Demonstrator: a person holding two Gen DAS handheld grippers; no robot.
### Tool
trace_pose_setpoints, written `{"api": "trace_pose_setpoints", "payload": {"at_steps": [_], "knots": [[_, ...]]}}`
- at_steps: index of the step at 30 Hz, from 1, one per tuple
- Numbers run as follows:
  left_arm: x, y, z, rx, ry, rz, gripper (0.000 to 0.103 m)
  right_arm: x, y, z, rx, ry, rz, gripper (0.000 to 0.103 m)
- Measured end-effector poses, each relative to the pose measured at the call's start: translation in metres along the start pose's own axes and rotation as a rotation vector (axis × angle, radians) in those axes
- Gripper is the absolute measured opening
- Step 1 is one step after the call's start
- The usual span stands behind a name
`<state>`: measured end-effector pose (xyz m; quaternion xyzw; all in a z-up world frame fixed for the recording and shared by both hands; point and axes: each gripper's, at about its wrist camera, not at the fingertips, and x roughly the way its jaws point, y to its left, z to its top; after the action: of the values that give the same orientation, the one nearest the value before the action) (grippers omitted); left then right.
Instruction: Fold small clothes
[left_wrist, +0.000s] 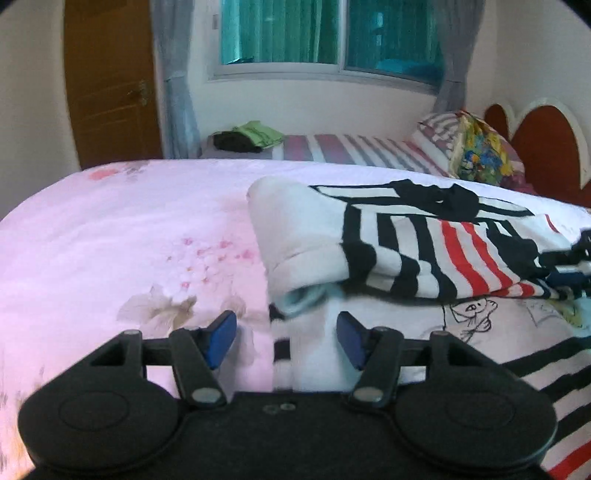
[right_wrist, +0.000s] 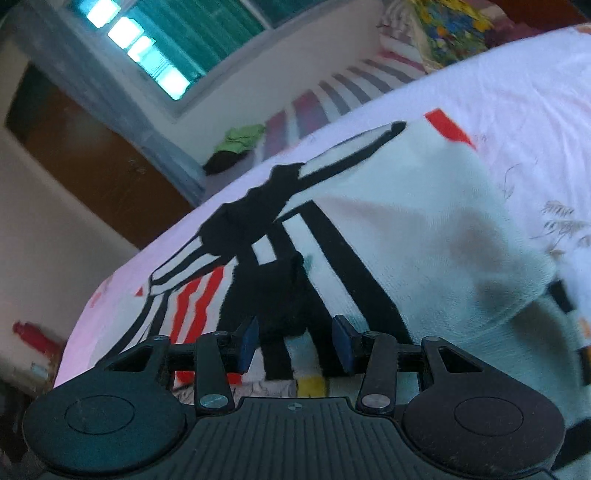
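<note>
A small white garment with black and red stripes (left_wrist: 406, 243) lies partly folded on the pink floral bedspread (left_wrist: 129, 229). Its upper half is turned over the lower half, which carries a cartoon drawing (left_wrist: 474, 314). My left gripper (left_wrist: 286, 339) is open and empty, low over the garment's left edge. In the right wrist view the same garment (right_wrist: 388, 221) fills the middle. My right gripper (right_wrist: 293, 345) is open, its blue pads (right_wrist: 249, 341) on either side of a black fold of the cloth without clamping it.
A second bed with a striped sheet (left_wrist: 351, 147) stands behind, with a green and black pile of clothes (left_wrist: 247, 136) and a colourful pillow (left_wrist: 476, 151). A brown door (left_wrist: 110, 85) is at the far left, a window (left_wrist: 325, 33) ahead.
</note>
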<state>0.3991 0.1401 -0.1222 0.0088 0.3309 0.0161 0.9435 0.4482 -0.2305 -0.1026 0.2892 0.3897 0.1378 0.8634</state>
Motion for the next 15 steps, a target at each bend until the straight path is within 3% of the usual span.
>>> {"api": "trace_pose_setpoints", "payload": {"at_steps": [2, 3, 4, 5, 8, 12, 14, 15], "knots": [[0.012, -0.005, 0.003, 0.049, 0.031, 0.038, 0.057, 0.005, 0.01, 0.001, -0.037, -0.003, -0.038, 0.045], [0.012, -0.002, 0.003, 0.044, 0.039, 0.025, 0.054, 0.008, 0.014, 0.001, -0.056, -0.006, -0.053, 0.044], [0.013, 0.002, 0.005, 0.021, 0.032, -0.005, 0.054, 0.01, 0.018, 0.0, -0.077, -0.011, -0.072, 0.038], [0.015, 0.001, 0.006, 0.006, 0.018, -0.031, 0.054, 0.014, 0.022, 0.001, -0.099, -0.013, -0.086, 0.0], [0.025, -0.004, 0.009, 0.049, 0.028, -0.021, 0.055, 0.007, 0.031, 0.004, -0.179, -0.054, -0.114, 0.0], [0.019, 0.007, 0.006, 0.019, 0.028, -0.049, 0.052, -0.04, 0.028, 0.014, -0.216, -0.203, -0.16, 0.0], [0.015, 0.011, 0.007, 0.003, 0.026, -0.087, 0.044, -0.04, 0.021, 0.012, -0.249, -0.164, -0.2, 0.0], [0.013, 0.01, 0.008, 0.008, 0.014, -0.109, 0.045, -0.038, 0.017, 0.009, -0.245, -0.155, -0.209, 0.0]]}}
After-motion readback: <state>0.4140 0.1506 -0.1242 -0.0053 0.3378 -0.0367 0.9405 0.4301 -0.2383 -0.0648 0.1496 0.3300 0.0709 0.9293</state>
